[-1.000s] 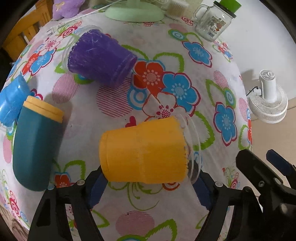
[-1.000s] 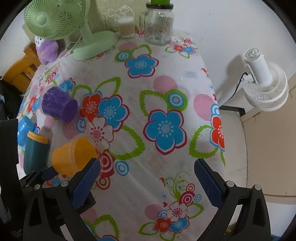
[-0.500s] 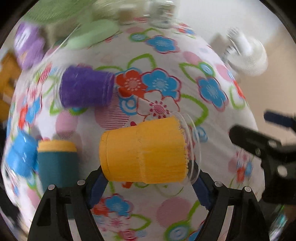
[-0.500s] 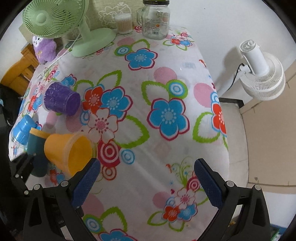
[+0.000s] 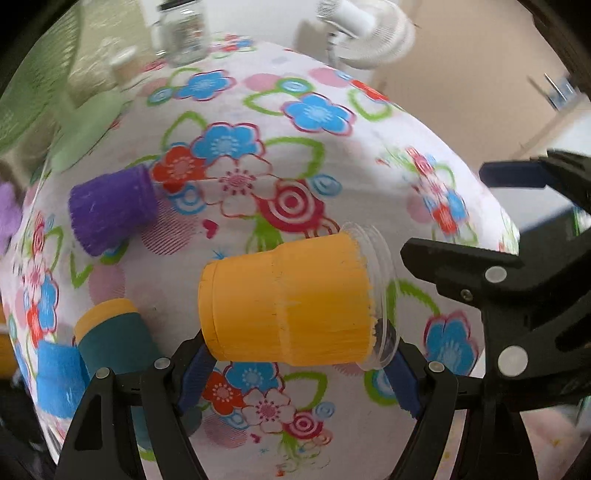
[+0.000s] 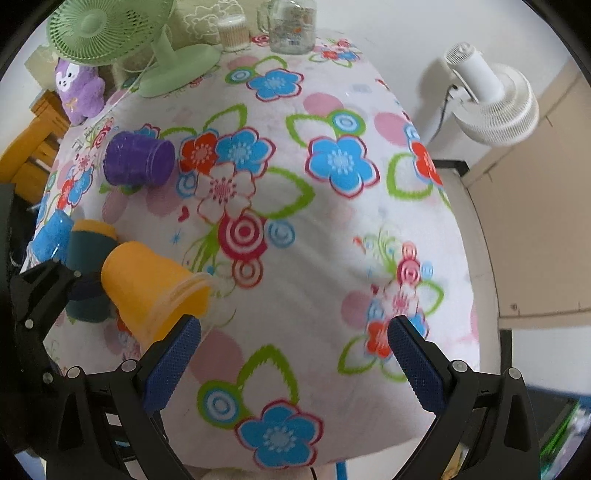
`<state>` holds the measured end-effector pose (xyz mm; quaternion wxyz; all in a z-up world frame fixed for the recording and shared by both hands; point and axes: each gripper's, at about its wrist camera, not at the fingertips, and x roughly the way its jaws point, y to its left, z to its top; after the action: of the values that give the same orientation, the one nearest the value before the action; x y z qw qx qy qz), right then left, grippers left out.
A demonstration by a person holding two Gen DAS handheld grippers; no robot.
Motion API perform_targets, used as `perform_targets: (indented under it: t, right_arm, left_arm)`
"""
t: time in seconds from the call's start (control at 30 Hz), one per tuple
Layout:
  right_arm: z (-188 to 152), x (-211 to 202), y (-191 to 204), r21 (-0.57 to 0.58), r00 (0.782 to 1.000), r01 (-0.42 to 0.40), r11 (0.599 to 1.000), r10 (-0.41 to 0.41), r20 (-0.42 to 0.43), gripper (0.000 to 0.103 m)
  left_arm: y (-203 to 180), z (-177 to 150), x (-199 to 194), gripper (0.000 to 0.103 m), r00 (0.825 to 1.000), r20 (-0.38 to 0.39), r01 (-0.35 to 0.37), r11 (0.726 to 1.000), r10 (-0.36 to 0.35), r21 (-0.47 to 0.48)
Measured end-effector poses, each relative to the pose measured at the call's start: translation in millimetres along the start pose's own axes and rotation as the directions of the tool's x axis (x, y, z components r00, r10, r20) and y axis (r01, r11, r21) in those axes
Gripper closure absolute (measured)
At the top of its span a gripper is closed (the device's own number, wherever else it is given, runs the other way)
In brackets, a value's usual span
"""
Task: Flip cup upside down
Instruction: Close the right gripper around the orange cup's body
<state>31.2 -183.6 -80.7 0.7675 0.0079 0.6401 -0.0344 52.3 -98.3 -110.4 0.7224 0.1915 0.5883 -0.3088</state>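
Note:
My left gripper (image 5: 295, 380) is shut on the orange cup (image 5: 288, 299), gripping it end to end, base at the left pad and clear rim at the right pad. The cup lies sideways, lifted above the floral tablecloth (image 5: 332, 177). In the right wrist view the orange cup (image 6: 151, 291) is at the lower left, tilted with its mouth down and to the right, with the left gripper's black frame behind it. My right gripper (image 6: 293, 365) is open and empty above the table's near part; its fingers (image 5: 517, 175) show at the right edge of the left wrist view.
A purple cup (image 6: 138, 158) lies on its side at the left. A teal cup with a yellow rim (image 6: 88, 254) and a blue cup (image 6: 51, 236) are near the left edge. A green fan (image 6: 118, 37), a glass jar (image 6: 291, 24) and a purple plush (image 6: 79, 88) stand at the back. A white fan (image 6: 487, 99) stands beyond the right edge.
My left gripper has lifted and swung with the orange cup, which now tilts mouth-down toward the right. The right gripper has drifted slightly and stayed open.

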Motion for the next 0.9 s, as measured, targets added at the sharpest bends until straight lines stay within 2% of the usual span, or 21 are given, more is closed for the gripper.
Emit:
perform_targets:
  t: [0.23,0.37,0.57,0.77,0.9]
  right_arm:
    - [-28.3,-1.3,12.2,0.079,0.999,0.029,0.996,-0.027,-0.023,0.001]
    - [-38.4,-1.3,17.7,0.102,0.999,0.046,0.994,-0.044,-0.03,0.001]
    - [-43.5,1.6,19.8,0.115,0.998,0.061,0.991,-0.057,-0.041,0.001]
    - [-37.3,-0.6,22.9,0.076,0.998,0.047,0.996,-0.044,-0.037,0.001]
    - [-26.8,-5.5,31.3,-0.019,0.999,0.018,1.0,-0.019,-0.029,0.001]
  left_arm:
    - [-1.9,-16.9,3.2,0.02,0.998,-0.026,0.06,0.984,-0.057,0.17]
    - [-3.6,-19.4,7.4,0.02,0.998,-0.025,0.063,0.974,-0.059,0.219]
    - [-4.4,-18.3,13.7,0.019,0.997,-0.024,0.076,0.969,-0.072,0.236]
    - [0.4,-21.7,8.0,0.009,0.998,-0.018,0.061,0.983,-0.059,0.174]
    - [6.0,-28.3,-8.3,0.007,0.998,-0.006,0.063,0.997,-0.063,0.048]
